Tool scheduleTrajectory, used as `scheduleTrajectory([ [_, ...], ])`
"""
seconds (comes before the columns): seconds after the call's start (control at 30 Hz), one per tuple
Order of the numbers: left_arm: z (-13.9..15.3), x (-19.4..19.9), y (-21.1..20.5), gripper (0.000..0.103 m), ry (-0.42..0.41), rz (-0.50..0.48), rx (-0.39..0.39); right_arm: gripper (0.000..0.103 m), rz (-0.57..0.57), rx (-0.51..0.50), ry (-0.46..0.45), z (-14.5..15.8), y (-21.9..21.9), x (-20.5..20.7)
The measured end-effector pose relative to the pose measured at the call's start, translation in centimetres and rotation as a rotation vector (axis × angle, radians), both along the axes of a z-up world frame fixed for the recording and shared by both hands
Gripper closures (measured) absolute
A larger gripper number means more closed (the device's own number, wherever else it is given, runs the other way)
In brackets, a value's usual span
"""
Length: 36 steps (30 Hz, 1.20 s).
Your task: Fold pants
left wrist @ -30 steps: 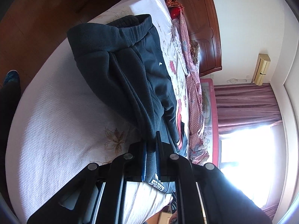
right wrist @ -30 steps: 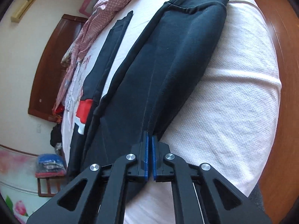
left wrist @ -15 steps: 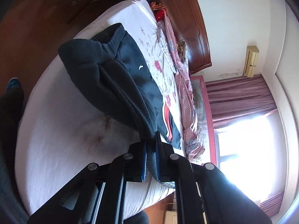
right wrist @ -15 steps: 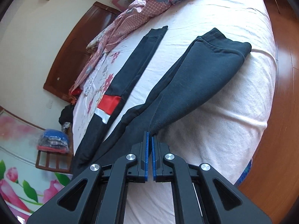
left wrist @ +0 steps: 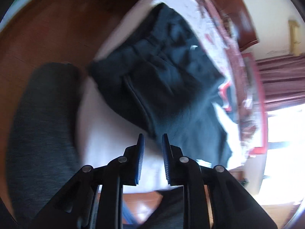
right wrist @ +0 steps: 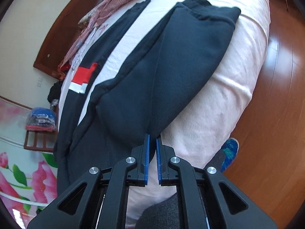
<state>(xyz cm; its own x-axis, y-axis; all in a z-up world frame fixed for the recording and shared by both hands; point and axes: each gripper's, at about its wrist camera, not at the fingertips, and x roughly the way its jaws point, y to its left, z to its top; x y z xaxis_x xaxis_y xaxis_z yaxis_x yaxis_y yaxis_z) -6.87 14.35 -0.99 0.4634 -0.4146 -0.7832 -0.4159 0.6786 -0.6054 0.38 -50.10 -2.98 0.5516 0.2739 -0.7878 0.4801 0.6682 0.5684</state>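
Dark navy pants (right wrist: 171,66) lie on the white bed, one leg folded over onto the other, cuffs at the far end. In the blurred left wrist view the pants (left wrist: 162,72) lie bunched, waistband far from me. My left gripper (left wrist: 152,139) is open and empty, its tips just short of the cloth's near edge. My right gripper (right wrist: 152,139) is slightly open, its blue pads (right wrist: 146,152) at the near fold of the leg; the cloth sits just ahead of the tips.
A second dark garment with a red and white patch (right wrist: 83,76) lies beside the pants. A pink checked cloth (right wrist: 114,2) and wooden headboard (right wrist: 63,32) are beyond. The bed edge (right wrist: 247,76) drops to wooden floor (right wrist: 282,76). My grey-trousered leg (left wrist: 42,133) stands at the bedside.
Both grippers have opened and let go of the pants, which now lie folded on the bed. The left gripper swung fast; its view is blurred.
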Motion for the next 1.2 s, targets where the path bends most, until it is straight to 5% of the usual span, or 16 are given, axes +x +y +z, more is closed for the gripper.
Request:
scheduleTrajectory([
  [0.07,1.2,-0.7,0.0,0.069,-0.011,0.016,0.075,0.097,-0.032,0.01,-0.053,0.5,-1.0,-1.0],
  [0.2,5.7,-0.9,-1.1,0.01,-0.173,0.018,0.289,0.097,-0.234,-0.025,-0.06,1.4,-5.3,-2.0],
  [0.23,6.6,-0.3,-1.9,0.004,-0.208,-0.005,0.334,0.097,-0.287,-0.027,-0.055,1.4,-6.7,-2.0],
  [0.4,10.7,4.1,-8.3,0.002,-0.373,-0.246,0.485,0.097,-0.4,-0.1,-0.013,1.2,-11.5,-0.2],
  [0.5,12.0,4.5,-11.8,0.002,-0.427,-0.334,0.5,0.097,-0.428,-0.084,0.009,0.5,-13.3,0.9],
  [0.67,12.3,3.1,-15.1,0.002,-0.445,-0.462,0.572,0.097,-0.393,-0.083,0.039,-0.3,-15.0,2.9],
  [0.8,12.2,2.4,-16.1,0.002,-0.403,-0.459,0.583,0.096,-0.419,0.002,-0.006,-0.5,-15.8,2.2],
  [0.87,11.9,2.4,-16.0,0.002,-0.388,-0.439,0.556,0.044,-0.456,0.016,-0.01,-0.6,-16.3,1.2],
  [1.03,10.7,2.9,-16.1,0.002,-0.358,-0.427,0.562,0.043,-0.46,0.062,-0.107,0.1,-16.9,-0.3],
  [1.2,10.3,3.1,-16.3,0.002,-0.338,-0.439,0.565,0.043,-0.389,0.039,-0.073,-0.1,-16.2,1.7],
])
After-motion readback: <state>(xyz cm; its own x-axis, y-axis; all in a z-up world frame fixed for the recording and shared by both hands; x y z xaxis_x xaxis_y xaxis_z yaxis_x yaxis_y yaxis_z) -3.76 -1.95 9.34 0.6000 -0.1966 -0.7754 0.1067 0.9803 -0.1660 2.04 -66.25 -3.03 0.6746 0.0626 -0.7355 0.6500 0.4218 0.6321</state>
